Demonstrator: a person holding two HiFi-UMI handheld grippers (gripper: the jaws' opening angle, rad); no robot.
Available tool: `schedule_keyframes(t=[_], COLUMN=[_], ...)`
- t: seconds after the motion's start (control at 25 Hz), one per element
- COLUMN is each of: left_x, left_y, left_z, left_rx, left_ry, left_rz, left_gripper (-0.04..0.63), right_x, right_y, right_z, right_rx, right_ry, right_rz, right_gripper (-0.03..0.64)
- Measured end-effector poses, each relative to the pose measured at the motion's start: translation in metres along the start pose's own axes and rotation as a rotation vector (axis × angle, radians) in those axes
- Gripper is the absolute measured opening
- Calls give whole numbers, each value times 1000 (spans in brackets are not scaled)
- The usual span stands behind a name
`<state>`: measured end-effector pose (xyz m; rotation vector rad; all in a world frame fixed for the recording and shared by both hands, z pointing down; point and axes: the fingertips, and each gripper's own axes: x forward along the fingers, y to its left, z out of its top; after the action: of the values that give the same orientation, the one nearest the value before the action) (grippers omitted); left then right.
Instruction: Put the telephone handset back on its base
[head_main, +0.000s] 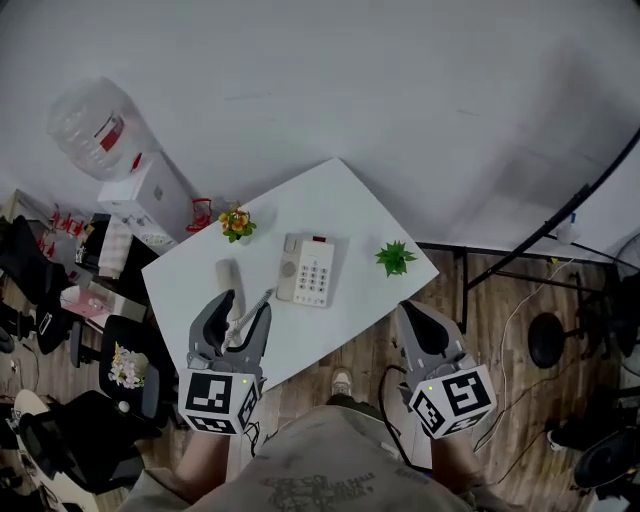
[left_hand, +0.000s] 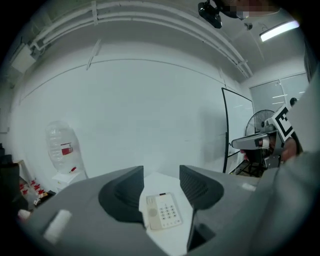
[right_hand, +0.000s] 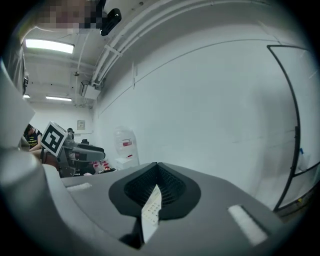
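— What is carried by the white surface (head_main: 350, 205)?

— A telephone base (head_main: 308, 270) is seen near its middle, keypad up. The handset (head_main: 229, 274) is laid flat on the surface just left of the base, off its cradle.

— How are the tongs held?

— The left tongs (head_main: 243, 305) are held released over the near edge, close to the handset; nothing is gripped, and the base (left_hand: 162, 211) is framed in the gap. The right tongs (head_main: 410, 314) are kept clenched and empty by the near right corner.

— Anything smaller?

— A green plant (head_main: 396, 258) is set right of the base, and a flower pot (head_main: 236, 222) is set at the far left.
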<state>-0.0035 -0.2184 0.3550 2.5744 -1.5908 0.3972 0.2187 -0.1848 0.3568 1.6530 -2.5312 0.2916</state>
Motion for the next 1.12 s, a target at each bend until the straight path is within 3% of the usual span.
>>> schedule_keyframes(t=[0.28,0.64,0.84,1.12], left_x=[33,26,9,5], left_y=[25,59,80,102], left_z=[4,4,4,-5], left_rx=[-20,-57,-92,-66], left_ry=[33,41,31,74], left_rz=[143,287,332,335], left_gripper=[219,219,219,219], right_x=[68,114,118,129], right_y=[-26,-17,-3,14], right_z=[8,15,17,10], right_rx=[-12,-45,-108,-75], right_ry=[14,39,67,80], right_rz=[139,264,300,278], right_gripper=[29,29,29,29])
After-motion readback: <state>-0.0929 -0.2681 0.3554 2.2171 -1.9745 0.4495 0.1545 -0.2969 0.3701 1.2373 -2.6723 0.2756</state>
